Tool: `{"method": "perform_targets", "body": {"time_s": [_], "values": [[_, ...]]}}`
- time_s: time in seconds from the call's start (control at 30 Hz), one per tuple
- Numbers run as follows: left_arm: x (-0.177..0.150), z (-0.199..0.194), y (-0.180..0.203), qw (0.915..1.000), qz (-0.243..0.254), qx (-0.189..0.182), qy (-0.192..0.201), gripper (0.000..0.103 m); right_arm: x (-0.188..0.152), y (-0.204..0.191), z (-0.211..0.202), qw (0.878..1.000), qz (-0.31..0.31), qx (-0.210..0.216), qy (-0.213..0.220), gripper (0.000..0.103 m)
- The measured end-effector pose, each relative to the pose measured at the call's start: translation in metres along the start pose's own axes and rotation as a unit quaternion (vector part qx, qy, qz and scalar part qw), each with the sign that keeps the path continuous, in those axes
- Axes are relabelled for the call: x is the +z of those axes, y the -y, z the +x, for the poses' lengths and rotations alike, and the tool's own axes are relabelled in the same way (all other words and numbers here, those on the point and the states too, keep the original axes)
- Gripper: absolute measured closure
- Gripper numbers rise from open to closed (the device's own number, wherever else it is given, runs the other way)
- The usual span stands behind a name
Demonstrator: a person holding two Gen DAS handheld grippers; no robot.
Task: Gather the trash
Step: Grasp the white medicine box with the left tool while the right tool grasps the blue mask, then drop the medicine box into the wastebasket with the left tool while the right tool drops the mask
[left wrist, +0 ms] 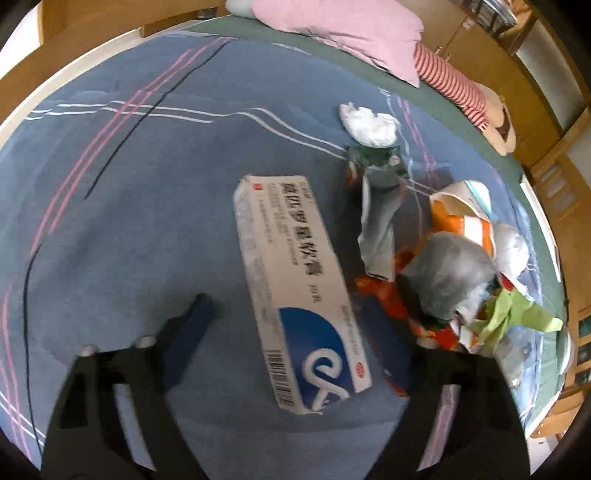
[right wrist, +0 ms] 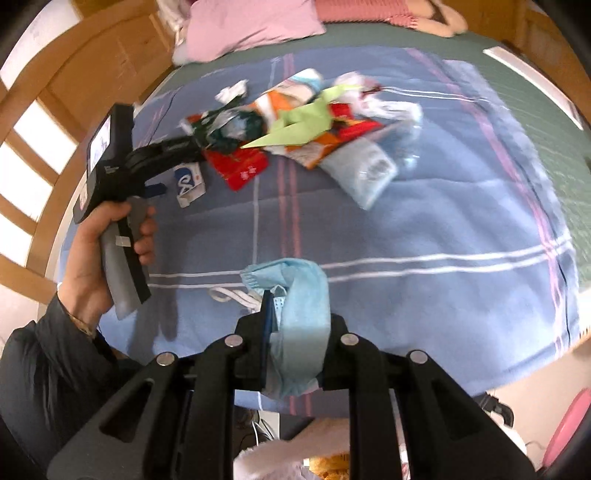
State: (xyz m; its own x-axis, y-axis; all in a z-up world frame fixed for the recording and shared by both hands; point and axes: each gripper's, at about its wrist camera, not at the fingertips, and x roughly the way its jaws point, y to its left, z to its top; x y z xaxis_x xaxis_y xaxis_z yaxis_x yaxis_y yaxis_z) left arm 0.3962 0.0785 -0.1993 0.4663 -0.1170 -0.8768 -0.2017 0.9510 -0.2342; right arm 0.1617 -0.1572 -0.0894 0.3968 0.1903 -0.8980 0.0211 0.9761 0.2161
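A white and blue medicine box (left wrist: 295, 291) lies on the blue blanket (left wrist: 129, 221), between the spread fingers of my open left gripper (left wrist: 291, 321). The box also shows in the right wrist view (right wrist: 188, 182), under the left gripper (right wrist: 162, 173). A heap of trash (left wrist: 454, 266) lies right of the box: wrappers, crumpled white tissue (left wrist: 369, 123), green paper (right wrist: 295, 125). My right gripper (right wrist: 295, 306) is shut on a light blue face mask (right wrist: 303, 302) near the bed's front edge.
A pink pillow (right wrist: 247, 26) and a striped plush toy (left wrist: 454, 81) lie at the far end of the bed. A wooden bed frame (right wrist: 40, 155) runs along the left. A plastic pouch (right wrist: 365, 170) lies near the heap.
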Motion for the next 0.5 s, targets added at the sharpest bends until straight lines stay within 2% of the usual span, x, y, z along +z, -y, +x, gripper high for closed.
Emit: {"method": "perform_targets", "body": {"time_s": [0.07,0.17,0.27,0.33,0.4,0.5], "values": [[-0.001,0.0,-0.001,0.9999,0.014,0.0,0.004,0.031,-0.004,0.007,-0.005,1.0,0.016,0.004,0.009,0.084],[-0.004,-0.003,-0.008,0.9993,0.035,-0.003,0.011,0.045,-0.005,0.009,-0.005,0.999,0.034,0.01,0.021,0.084],[-0.01,-0.013,-0.029,0.999,0.006,-0.042,0.014,0.057,-0.007,0.008,-0.01,0.999,0.033,0.011,0.035,0.084],[-0.016,-0.021,-0.042,0.9986,-0.014,-0.048,0.017,0.062,-0.01,0.006,-0.014,0.998,0.033,0.014,0.044,0.084],[-0.023,-0.031,-0.051,0.9985,-0.021,-0.045,0.021,0.076,-0.014,0.003,-0.023,0.998,0.029,0.016,0.058,0.084],[-0.035,-0.053,-0.058,0.9979,-0.012,-0.054,0.034,0.076,-0.02,-0.002,-0.038,0.997,0.017,0.012,0.08,0.084]]}}
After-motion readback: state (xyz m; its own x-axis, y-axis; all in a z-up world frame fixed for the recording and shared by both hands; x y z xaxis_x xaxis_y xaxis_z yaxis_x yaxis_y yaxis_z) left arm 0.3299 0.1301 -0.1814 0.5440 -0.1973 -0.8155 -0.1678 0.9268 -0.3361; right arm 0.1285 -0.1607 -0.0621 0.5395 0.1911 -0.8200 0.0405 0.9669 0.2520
